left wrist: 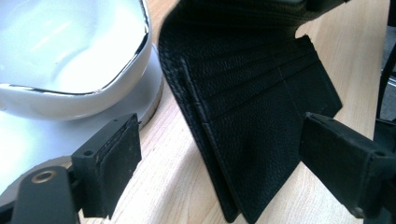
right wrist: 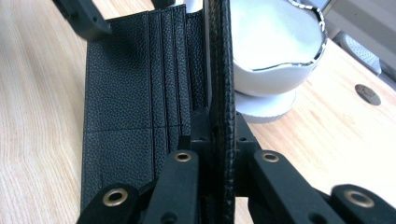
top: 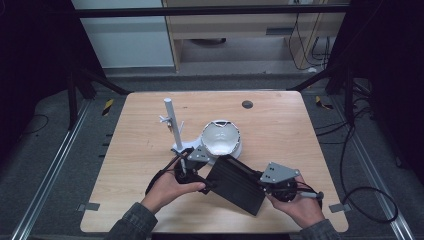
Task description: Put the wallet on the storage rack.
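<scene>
- The black leather wallet (top: 236, 184) lies open near the table's (top: 280, 125) front edge, just in front of the white bowl-shaped dish (top: 221, 139); bare wood spreads to either side and behind the dish.
- The right gripper (right wrist: 219, 135) is clamped on one wallet flap, which stands upright between its jaws; the other flap, with its card slots, lies flat on the wood.
- The left gripper (left wrist: 219, 154) has its jaws spread wide, one pad beside the dish's base, the other over the wallet's far side, gripping nothing.
- The high view adds a white post stand (top: 172, 125) left of the dish and both hands at the table's front.
- The dish's rim is cut off in both gripper views.
</scene>
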